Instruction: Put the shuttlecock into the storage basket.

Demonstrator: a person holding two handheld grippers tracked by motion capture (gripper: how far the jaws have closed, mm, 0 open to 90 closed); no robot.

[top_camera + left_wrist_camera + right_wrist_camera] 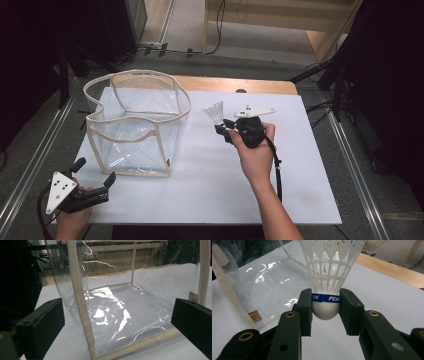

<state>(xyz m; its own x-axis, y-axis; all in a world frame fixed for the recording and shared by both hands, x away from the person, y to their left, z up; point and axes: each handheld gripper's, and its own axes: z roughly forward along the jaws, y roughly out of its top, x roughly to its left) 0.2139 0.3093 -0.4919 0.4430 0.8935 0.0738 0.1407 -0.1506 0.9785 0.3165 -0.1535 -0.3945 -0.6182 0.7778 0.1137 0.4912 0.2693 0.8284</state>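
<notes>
1. High view: the right gripper (pixel 223 127) holds a white shuttlecock (pixel 214 112) above the table (pixel 300 170), just right of the clear bag (pixel 135 125); the carrying step seems in hand.
2. Left gripper view: the left gripper (pixel 117 322) has its jaws wide apart, facing the bag's corner (pixel 82 310).
3. Right gripper view: the jaws clamp the cork. Next, I think, it must go over the rim and be released.
</notes>
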